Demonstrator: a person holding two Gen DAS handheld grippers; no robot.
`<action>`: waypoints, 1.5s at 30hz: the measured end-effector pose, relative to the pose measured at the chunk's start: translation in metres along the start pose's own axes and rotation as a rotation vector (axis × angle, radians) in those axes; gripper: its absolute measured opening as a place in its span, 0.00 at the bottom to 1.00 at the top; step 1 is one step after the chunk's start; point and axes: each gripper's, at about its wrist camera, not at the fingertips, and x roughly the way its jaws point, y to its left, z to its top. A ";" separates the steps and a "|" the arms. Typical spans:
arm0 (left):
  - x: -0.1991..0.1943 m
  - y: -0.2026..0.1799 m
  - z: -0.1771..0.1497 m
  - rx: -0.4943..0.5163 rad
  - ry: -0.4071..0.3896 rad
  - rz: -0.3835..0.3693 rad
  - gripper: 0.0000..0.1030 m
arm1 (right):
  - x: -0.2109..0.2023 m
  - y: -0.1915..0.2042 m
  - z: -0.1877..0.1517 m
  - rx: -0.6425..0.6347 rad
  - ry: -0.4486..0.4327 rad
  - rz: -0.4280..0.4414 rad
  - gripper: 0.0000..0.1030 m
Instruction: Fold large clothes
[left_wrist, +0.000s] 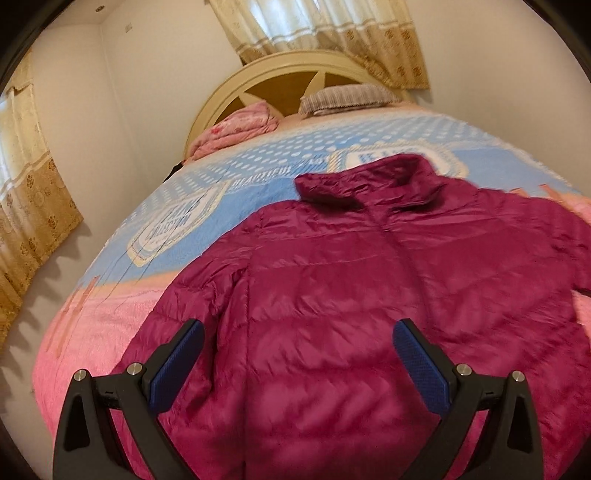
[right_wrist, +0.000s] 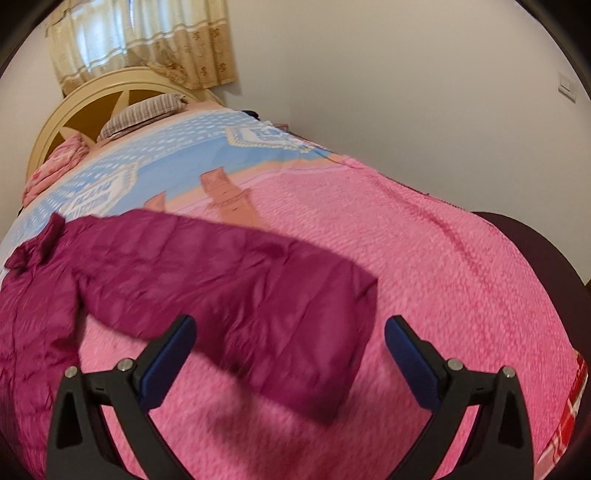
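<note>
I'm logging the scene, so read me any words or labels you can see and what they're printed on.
"BEAUTIFUL": on the blue bedspread, beside the jacket collar.
Badge emblems on the bedspread: lettering too blurred to read.
Jacket: no text visible.

Place: home bedroom.
Bed: large, fills most of both views; pink and blue patterned cover.
Headboard: cream, arched, with brown panels, at 12 o'clock in the left view, 10 o'clock in the right.
Pillow: striped, against the headboard.
Quilt: pink, floral, folded, just beside the pillow.
Curtains: beige and gold, flowered border, over a window behind the headboard; a second set at 9 o'clock in the left view.
Walls: plain white; a switch plate at 2 o'clock in the right view.
Clothing: maroon padded jacket spread flat on the cover.
</note>
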 end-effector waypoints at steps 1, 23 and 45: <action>0.009 0.002 0.002 -0.002 0.011 0.007 0.99 | 0.003 -0.002 0.004 0.001 -0.001 -0.004 1.00; 0.077 0.051 0.009 -0.067 0.096 0.138 0.99 | 0.046 -0.020 0.000 0.010 0.122 0.024 0.17; 0.085 0.145 0.024 -0.198 0.091 0.204 0.99 | -0.028 0.220 0.046 -0.478 -0.165 0.230 0.10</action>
